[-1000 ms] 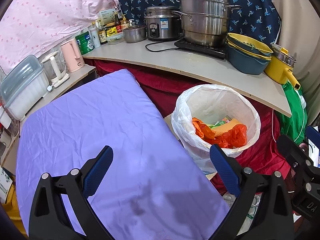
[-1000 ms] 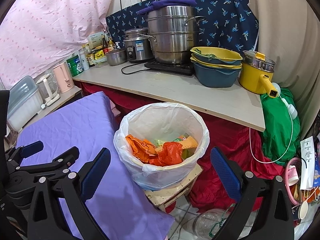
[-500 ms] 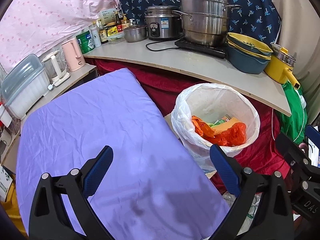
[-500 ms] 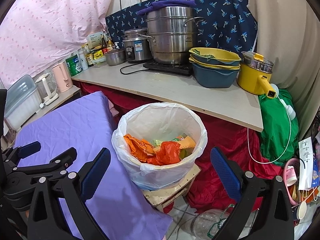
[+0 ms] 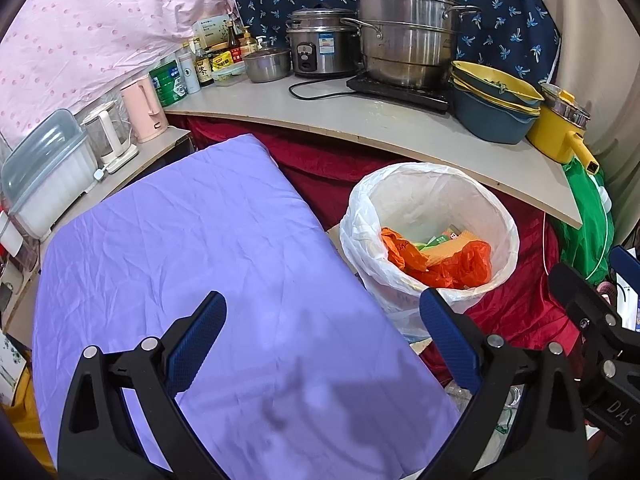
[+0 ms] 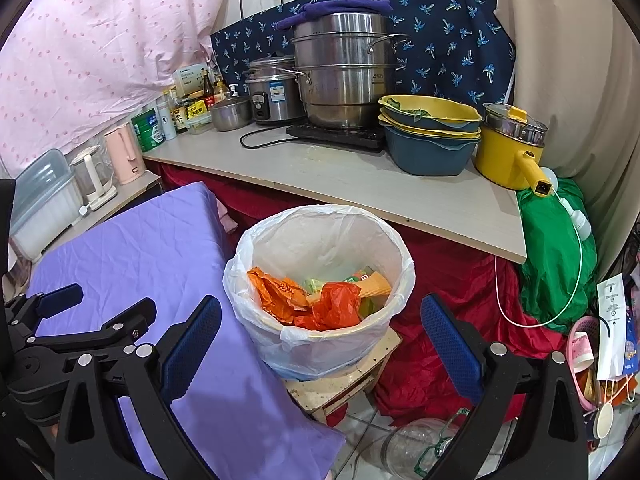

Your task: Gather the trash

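2 grippers, left gripper [image 5: 322, 340] and right gripper [image 6: 320, 344], hang spread apart and empty, low in frame. Trash [image 6: 316, 300] fills the lined bin [image 6: 256, 264]; the purple bench [image 5: 192, 248] looks bare, so collecting seems done, unless another piece needs finding.

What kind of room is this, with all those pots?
Most likely a small home kitchen corner. A tall stacked stainless-steel steamer pot stands on a black cooktop beside a silver rice cooker, with sauce bottles lined up on the counter.
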### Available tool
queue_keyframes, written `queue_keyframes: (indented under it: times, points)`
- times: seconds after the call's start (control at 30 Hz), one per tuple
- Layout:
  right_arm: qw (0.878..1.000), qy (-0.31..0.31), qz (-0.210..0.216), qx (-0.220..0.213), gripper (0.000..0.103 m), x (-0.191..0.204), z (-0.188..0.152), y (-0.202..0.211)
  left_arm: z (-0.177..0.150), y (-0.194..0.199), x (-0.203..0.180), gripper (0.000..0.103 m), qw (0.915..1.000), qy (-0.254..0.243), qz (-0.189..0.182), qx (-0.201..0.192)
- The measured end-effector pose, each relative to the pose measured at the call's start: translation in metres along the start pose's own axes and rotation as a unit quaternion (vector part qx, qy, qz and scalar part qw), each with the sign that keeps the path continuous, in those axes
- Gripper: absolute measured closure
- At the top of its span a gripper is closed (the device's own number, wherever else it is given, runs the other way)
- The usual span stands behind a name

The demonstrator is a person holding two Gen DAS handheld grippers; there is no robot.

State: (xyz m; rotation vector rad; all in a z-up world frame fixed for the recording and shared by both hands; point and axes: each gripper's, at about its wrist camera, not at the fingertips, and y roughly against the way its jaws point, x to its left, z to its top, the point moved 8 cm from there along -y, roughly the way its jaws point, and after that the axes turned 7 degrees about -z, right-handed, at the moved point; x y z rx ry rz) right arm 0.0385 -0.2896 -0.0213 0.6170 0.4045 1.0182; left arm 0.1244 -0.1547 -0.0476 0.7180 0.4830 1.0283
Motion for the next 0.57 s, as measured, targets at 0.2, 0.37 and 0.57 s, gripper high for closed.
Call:
queue_keyframes:
  times: [0.2, 0.37, 0.57]
  points:
    - [1.000, -0.001, 0.000, 0.000, 0.007, 0.0002, -0.0001, -0.0003, -0.0003, -0.0004, -0.0004, 0.010, 1.0000, 0.000, 0.000, 0.000]
    - [1.000, 0.000, 0.000, 0.001, 0.007, 0.0008, -0.0011, -0.0009, -0.0019, -0.0015, -0.0004, 0.010, 1.0000, 0.001, 0.000, 0.003]
    - [1.000, -0.001, 0.000, 0.002, 0.007, 0.0016, -0.0033, -0.0023, -0.0079, -0.0062, -0.0004, 0.010, 0.9999, -0.006, -0.004, 0.010]
